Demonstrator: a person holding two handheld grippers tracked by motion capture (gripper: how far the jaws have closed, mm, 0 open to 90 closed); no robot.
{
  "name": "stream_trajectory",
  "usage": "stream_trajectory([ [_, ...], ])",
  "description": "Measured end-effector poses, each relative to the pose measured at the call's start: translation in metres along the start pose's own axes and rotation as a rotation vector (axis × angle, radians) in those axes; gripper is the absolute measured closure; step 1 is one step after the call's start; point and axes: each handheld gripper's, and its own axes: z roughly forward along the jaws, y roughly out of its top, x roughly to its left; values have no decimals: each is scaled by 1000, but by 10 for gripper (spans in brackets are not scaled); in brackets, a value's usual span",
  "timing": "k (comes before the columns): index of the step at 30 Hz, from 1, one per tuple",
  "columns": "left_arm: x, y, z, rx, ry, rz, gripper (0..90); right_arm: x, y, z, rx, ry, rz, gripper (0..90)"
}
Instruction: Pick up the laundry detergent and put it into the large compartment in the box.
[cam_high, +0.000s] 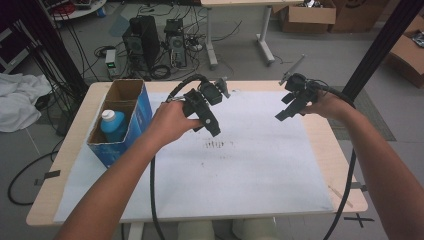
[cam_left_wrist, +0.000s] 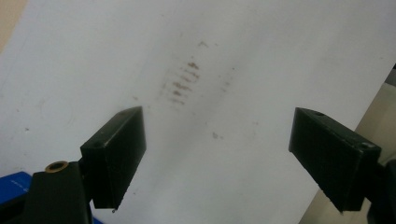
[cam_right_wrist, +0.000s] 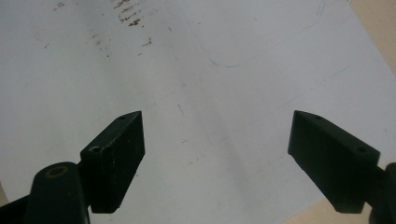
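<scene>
- Cables, computer towers (cam_high: 150, 42) and cardboard boxes (cam_high: 307, 15) are cluttering the floor behind the wooden table (cam_high: 327, 145), and a white sheet (cam_high: 250, 170) is covering most of the tabletop.
- Left gripper (cam_high: 207, 117) is hovering above the sheet's middle, gripped in the person's left hand (cam_high: 172, 120); in the left gripper view (cam_left_wrist: 217, 154) its jaws are standing wide apart with nothing between them.
- Brown smudges (cam_left_wrist: 182, 84) are sitting on the sheet just ahead of those jaws; the same marks are showing at the far upper left in the right gripper view.
- Right gripper (cam_high: 290, 107) is hanging in the air off to the left gripper's right, well apart from it, held by the right hand (cam_high: 327, 105); its jaws (cam_right_wrist: 217, 156) are gaping too, holding nothing, bare sheet beneath.
- Blue box (cam_high: 122, 122) is standing open-topped just to the left of the left gripper, near the sheet's left edge.
- Blue bottle (cam_high: 112, 125) with a white cap is standing upright inside that box, untouched by either gripper.
</scene>
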Motion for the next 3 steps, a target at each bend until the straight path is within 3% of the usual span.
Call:
stream_trajectory([
  [3,0,0,0,-3,0,-4,196,0,0,0,1,1,0,187],
])
